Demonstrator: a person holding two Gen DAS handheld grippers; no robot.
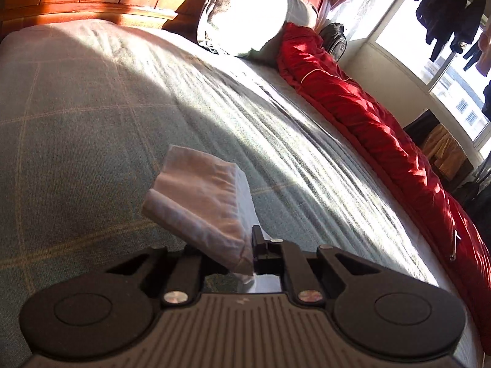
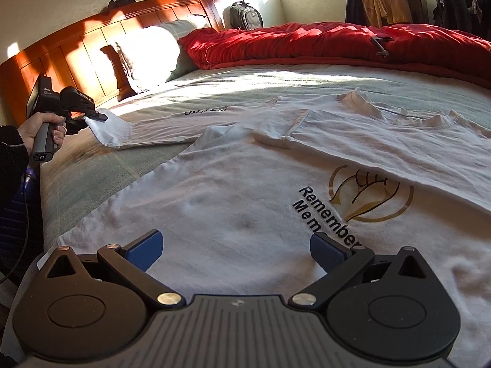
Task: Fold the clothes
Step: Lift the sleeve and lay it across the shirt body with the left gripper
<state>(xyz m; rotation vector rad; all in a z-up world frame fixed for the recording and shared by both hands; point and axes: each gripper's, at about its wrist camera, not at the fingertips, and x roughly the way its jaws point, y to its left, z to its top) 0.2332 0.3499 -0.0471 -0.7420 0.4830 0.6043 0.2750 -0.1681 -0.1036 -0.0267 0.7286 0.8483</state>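
Green plaid bed point(image 2: 92, 171) with white T-shirts point(image 2: 233, 208), red quilt point(image 2: 307, 46), pillow point(image 2: 147, 52).

White T-shirt point(image 2: 233, 202), red quilt point(image 2: 322, 46)

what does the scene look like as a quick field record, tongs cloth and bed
left tongs: shut on a corner of white cloth, lifted off the bed
right tongs: open, blue pads apart, over the printed t-shirt
printed t-shirt: white, spread flat, gold emblem and black lettering
second t-shirt: white, overlaps the printed one's far side
bed sheet: pale green check
red quilt: bunched along the far edge
pillow: against the wooden headboard
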